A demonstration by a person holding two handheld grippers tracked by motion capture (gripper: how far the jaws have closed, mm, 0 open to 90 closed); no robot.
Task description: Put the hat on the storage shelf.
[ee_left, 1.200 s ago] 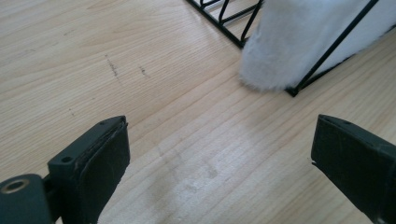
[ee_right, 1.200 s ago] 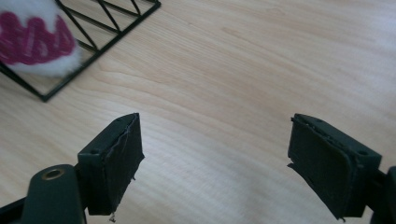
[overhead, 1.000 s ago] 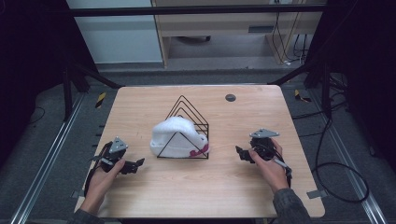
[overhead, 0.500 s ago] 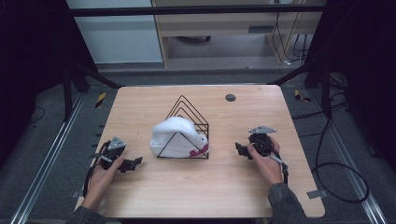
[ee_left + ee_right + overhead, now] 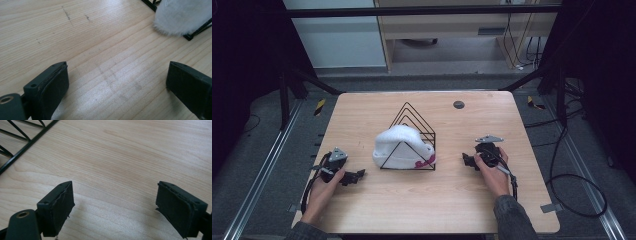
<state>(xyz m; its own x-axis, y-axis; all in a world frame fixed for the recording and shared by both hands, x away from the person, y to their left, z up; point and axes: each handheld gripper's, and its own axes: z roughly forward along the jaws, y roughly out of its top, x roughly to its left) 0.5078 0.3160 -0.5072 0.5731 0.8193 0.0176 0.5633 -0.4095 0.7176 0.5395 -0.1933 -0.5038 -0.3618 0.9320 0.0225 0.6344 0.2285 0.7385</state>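
I hold a claw in each hand, both low over a light wood table (image 5: 422, 200) w/ rounded corners. My left claw (image 5: 354, 176) sits near the front left, jaws wide apart, nothing between them but bare grain; in the left gripper view I see faint pencil-like marks and scuffs on the wood. My right claw (image 5: 468, 160) is at the right side, jaws also spread wide, nothing held, plain wood under them.

Mid-table stands a black wire rack (image 5: 412, 120) made of nested triangles. A white fuzzy hat (image 5: 399, 145) w/ pink lettering on its rim sits inside the rack's front end, between my two claws, apart from both. Its fluffy edge shows top right in the left gripper view (image 5: 182, 17). Rack wires cross the top left corner of the right gripper view (image 5: 22, 145).

A small dark round disc (image 5: 458, 104) lies toward the far right of the table. Around: grey floor, black frame posts, cables (image 5: 572, 185) on the right, yellow-black tape bits, pale cabinets at back.
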